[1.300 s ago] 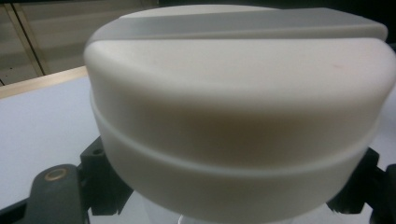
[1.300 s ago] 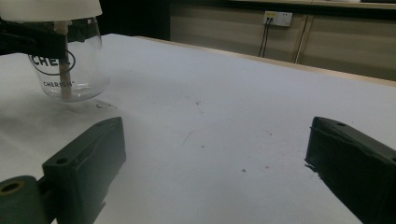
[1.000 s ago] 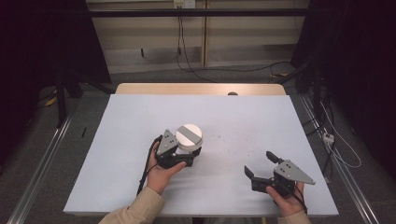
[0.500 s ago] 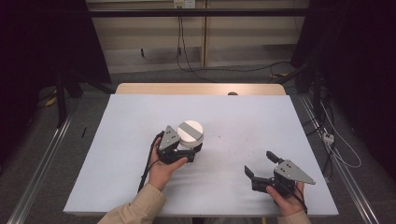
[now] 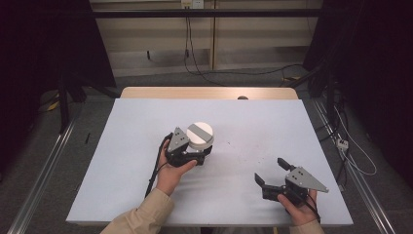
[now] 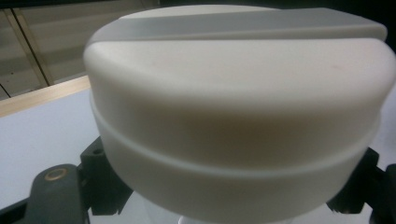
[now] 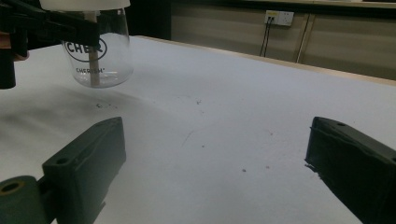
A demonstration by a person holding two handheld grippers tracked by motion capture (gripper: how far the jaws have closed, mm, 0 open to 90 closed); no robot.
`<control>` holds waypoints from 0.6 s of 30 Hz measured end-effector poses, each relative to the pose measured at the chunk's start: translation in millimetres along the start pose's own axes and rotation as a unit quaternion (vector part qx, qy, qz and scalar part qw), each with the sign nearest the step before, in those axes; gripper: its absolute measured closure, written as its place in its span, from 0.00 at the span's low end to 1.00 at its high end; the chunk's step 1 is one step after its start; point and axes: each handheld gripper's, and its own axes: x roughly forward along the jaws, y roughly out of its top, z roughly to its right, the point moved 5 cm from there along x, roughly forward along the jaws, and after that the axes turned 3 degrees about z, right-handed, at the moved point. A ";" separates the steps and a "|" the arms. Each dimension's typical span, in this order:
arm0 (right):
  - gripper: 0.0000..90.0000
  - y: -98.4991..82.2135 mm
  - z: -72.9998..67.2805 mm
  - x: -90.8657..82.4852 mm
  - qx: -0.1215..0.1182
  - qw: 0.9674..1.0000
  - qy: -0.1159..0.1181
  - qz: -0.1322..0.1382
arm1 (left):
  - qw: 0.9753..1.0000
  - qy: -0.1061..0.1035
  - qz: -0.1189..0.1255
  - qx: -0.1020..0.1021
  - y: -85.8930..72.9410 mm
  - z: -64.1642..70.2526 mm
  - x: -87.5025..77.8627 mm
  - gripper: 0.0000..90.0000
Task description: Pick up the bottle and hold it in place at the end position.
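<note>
Clear jar (image 7: 100, 56) clamped below white lid (image 5: 199, 135) by left tool (image 5: 187, 155); kept upright advised. Right tool (image 5: 272, 171) spread wide, right of jar.

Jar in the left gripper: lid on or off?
On. The white lid caps the clear jar, held by the left gripper.

Dim room, bright table, blurred close-up

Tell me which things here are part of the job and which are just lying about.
Part of the job: clear jar with white lid, clamped in the left gripper; right gripper, open, empty.

Lying about: small dark thing at the table's far edge.
</note>
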 end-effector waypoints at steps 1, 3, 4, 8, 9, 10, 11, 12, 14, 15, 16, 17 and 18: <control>0.05 0.0 0.0 0.0 0.000 1.000 0.000 0.000 | 1.000 0.001 0.001 0.001 0.2 -0.3 0.9 0.21; 0.05 0.0 0.0 0.0 0.000 1.000 0.000 0.000 | 1.000 0.000 0.001 -0.001 0.5 -0.4 2.7 0.21; 0.05 0.0 0.0 -0.1 0.000 1.000 0.000 0.000 | 1.000 0.000 0.001 -0.001 0.7 -0.4 3.6 0.21; 0.05 -0.1 0.1 -0.1 0.000 1.000 0.000 0.000 | 1.000 -0.003 0.000 0.003 1.8 -0.3 6.6 0.21; 0.05 0.0 0.1 -0.1 0.000 1.000 0.000 0.000 | 1.000 -0.003 0.000 0.003 2.1 -0.4 7.1 0.21; 0.05 0.0 0.2 -0.2 0.000 1.000 0.000 0.000 | 1.000 -0.003 0.000 0.001 2.2 -0.4 7.6 0.21; 0.05 0.0 0.3 -0.2 0.000 1.000 0.000 0.000 | 1.000 -0.002 0.000 0.002 2.4 -0.9 7.9 0.21; 0.05 0.0 0.4 -0.3 0.001 1.000 0.000 0.000 | 1.000 -0.003 0.001 0.003 2.6 -1.2 8.3 0.21; 0.05 -0.1 0.7 -0.4 0.001 1.000 -0.001 0.000 | 1.000 -0.002 -0.001 0.002 2.6 -2.0 9.0 0.21; 0.05 -0.2 0.8 -0.4 0.001 1.000 -0.001 -0.001 | 1.000 -0.002 0.000 0.002 2.8 -2.4 9.3 0.21; 0.05 -0.1 0.9 -0.4 0.001 1.000 0.000 0.000 | 1.000 -0.001 0.000 0.004 2.8 -3.0 9.7 0.21; 0.05 -0.1 0.9 -0.5 0.001 1.000 -0.001 0.000 | 1.000 -0.001 0.000 0.007 3.0 -3.8 10.0 0.21; 0.05 0.0 1.0 -0.5 0.000 1.000 -0.001 0.000 | 1.000 -0.002 0.000 0.005 3.1 -4.3 10.4 0.21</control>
